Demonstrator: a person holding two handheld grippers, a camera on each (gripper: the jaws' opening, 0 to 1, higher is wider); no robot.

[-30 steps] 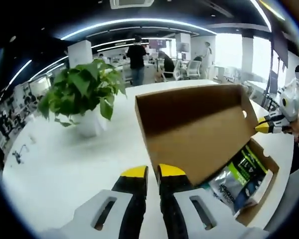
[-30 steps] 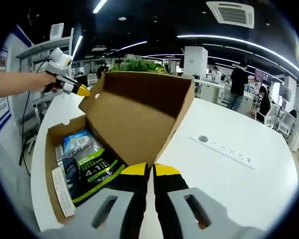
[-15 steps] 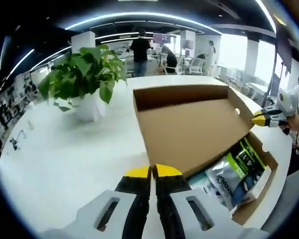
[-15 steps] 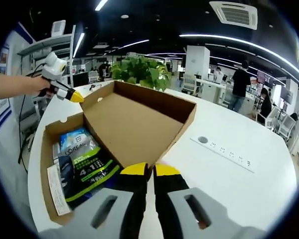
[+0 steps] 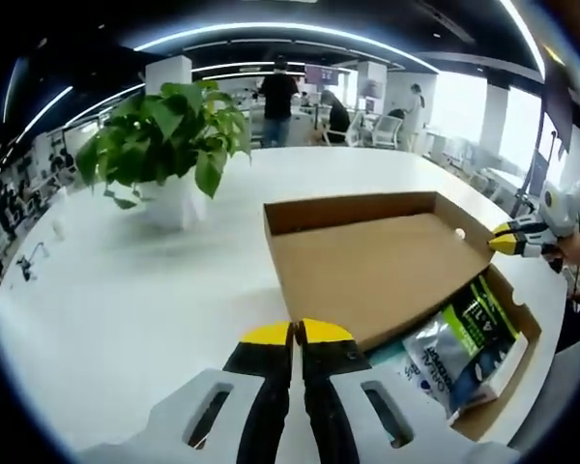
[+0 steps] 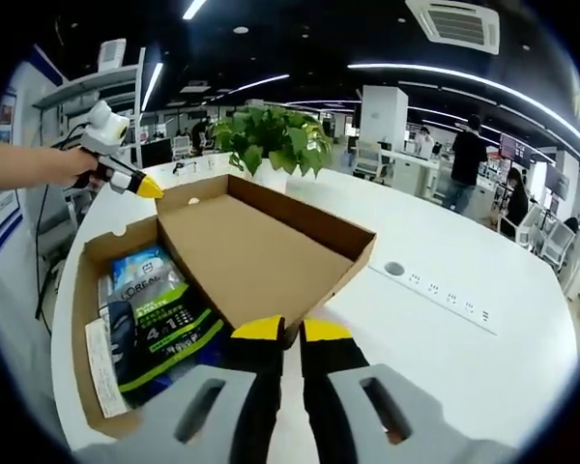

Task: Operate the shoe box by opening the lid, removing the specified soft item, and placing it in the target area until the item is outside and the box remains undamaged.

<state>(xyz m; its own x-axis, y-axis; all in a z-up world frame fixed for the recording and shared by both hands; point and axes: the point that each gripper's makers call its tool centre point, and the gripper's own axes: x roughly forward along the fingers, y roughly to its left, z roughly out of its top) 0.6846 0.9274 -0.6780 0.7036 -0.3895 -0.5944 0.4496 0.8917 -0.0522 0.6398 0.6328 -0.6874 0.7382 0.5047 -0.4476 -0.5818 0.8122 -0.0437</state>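
Observation:
A brown cardboard shoe box (image 5: pixel 524 324) (image 6: pixel 82 319) lies open on the white table. Its lid (image 5: pixel 377 271) (image 6: pixel 242 256) is folded back, almost flat. Inside lie soft packets: a green-and-black one (image 5: pixel 469 333) (image 6: pixel 169 329) and a blue-and-white one (image 6: pixel 140 280). My left gripper (image 5: pixel 295 333) is shut on the lid's near corner, and in the right gripper view it (image 6: pixel 143 186) sits at the far left corner. My right gripper (image 6: pixel 292 330) is shut on the other corner, and in the left gripper view it (image 5: pixel 505 244) comes in from the right.
A leafy plant in a white pot (image 5: pixel 169 145) (image 6: pixel 271 140) stands on the table (image 5: pixel 106 309) beyond the lid. A power strip (image 6: pixel 445 295) and a round cable hole (image 6: pixel 394 269) lie to the right. People and office chairs are far behind.
The lid has swung down from nearly upright to almost flat, away from the box. Both grippers stayed at its corners and moved with it.

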